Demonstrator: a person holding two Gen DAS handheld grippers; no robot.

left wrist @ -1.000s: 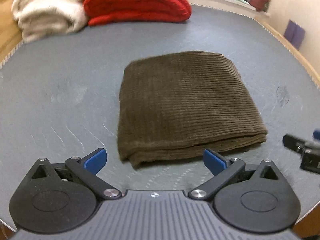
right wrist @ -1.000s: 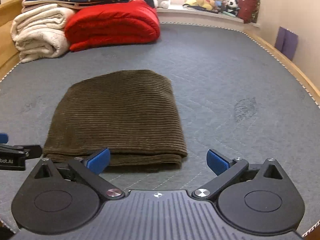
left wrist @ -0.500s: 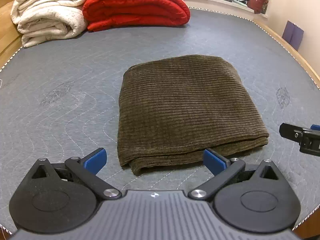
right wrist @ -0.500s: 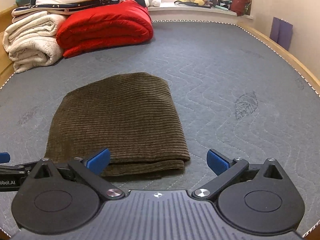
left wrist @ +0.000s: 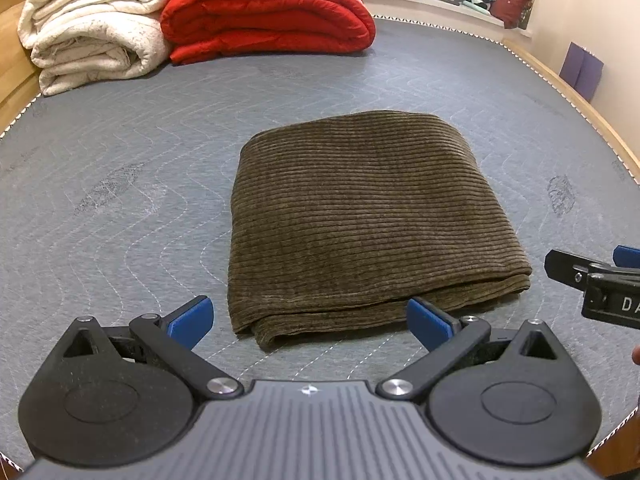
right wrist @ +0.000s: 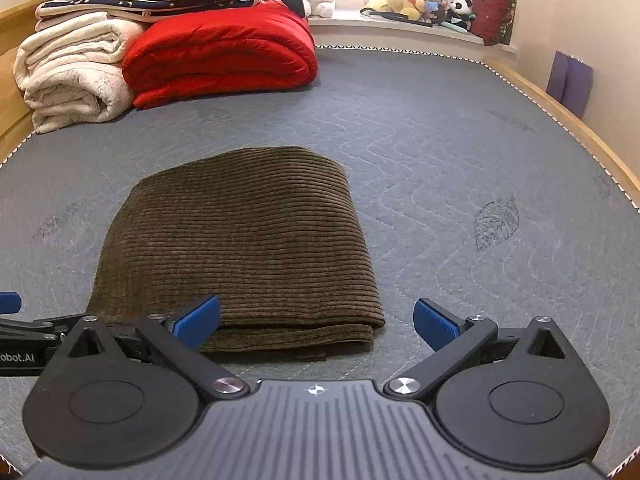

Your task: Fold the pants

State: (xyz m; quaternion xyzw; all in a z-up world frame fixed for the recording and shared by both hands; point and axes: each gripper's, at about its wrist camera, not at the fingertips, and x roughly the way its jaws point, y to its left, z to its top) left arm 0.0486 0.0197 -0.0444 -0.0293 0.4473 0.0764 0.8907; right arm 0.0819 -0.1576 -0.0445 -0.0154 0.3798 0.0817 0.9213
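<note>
The brown corduroy pants (left wrist: 360, 216) lie folded into a compact rectangle on the grey quilted mattress (left wrist: 120, 184); the right wrist view shows them (right wrist: 240, 248) left of centre. My left gripper (left wrist: 310, 322) hovers open just short of the stack's near edge, nothing between its blue pads (left wrist: 192, 318). My right gripper (right wrist: 316, 320) is open too, near the stack's front right corner, holding nothing. Each gripper's tip shows at the edge of the other's view: the right gripper (left wrist: 600, 276), the left gripper (right wrist: 24, 332).
A folded red quilt (left wrist: 268, 12) and rolled cream blankets (left wrist: 92, 28) are piled at the far left of the mattress. Plush toys (right wrist: 420, 0) line the window sill. A wooden bed rail (right wrist: 560, 116) runs along the right edge.
Both grippers have drawn back and risen a little from the folded pants, so more of the mattress and far bedding shows. The pants have not moved.
</note>
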